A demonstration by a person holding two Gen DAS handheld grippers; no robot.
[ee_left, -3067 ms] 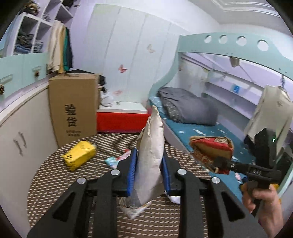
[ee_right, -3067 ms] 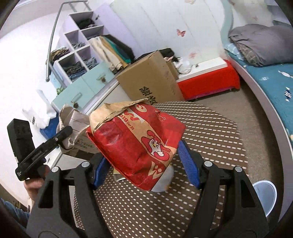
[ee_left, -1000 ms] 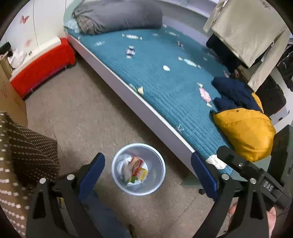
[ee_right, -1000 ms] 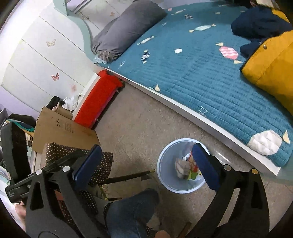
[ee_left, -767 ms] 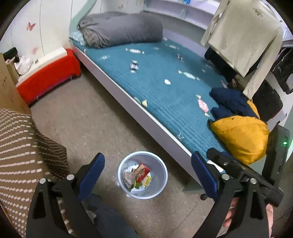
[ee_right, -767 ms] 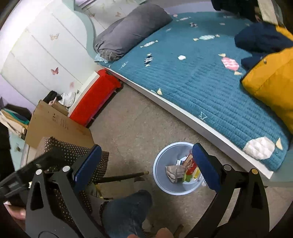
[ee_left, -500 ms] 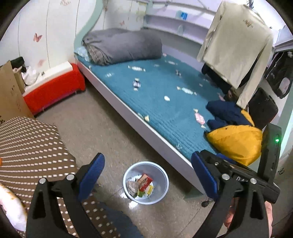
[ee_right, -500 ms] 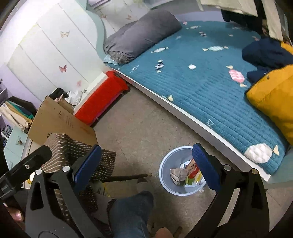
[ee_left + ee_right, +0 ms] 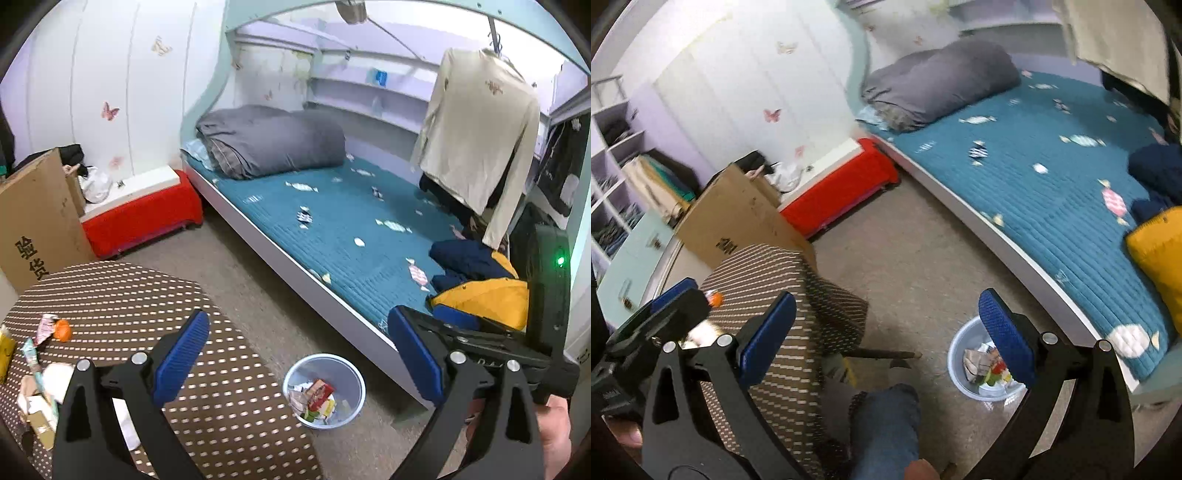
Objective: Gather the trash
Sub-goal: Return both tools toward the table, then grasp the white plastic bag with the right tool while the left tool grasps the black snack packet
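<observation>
Trash bin (image 9: 324,392) on the floor, holding wrappers (red packet uppermost), sits between bed (image 9: 332,236) and dotted table (image 9: 147,314) bearing loose litter (image 9: 44,354); left gripper (image 9: 295,363) and right gripper (image 9: 886,336) both spread wide, empty.

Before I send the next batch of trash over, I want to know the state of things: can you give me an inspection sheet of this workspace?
Surface: table with a brown dotted cover, partly littered at its left edge.
Job's things: bin on the floor between table and bed, holding wrappers; more trash lies on the table, including an orange piece.
Clutter: cardboard box and red storage box beyond the table.
Grippers: left gripper open and empty; right gripper open and empty.
Cables: nothing seen.
Surroundings: bed with a grey duvet, a yellow and navy jacket, a hanging cream top; the person's knee below.
</observation>
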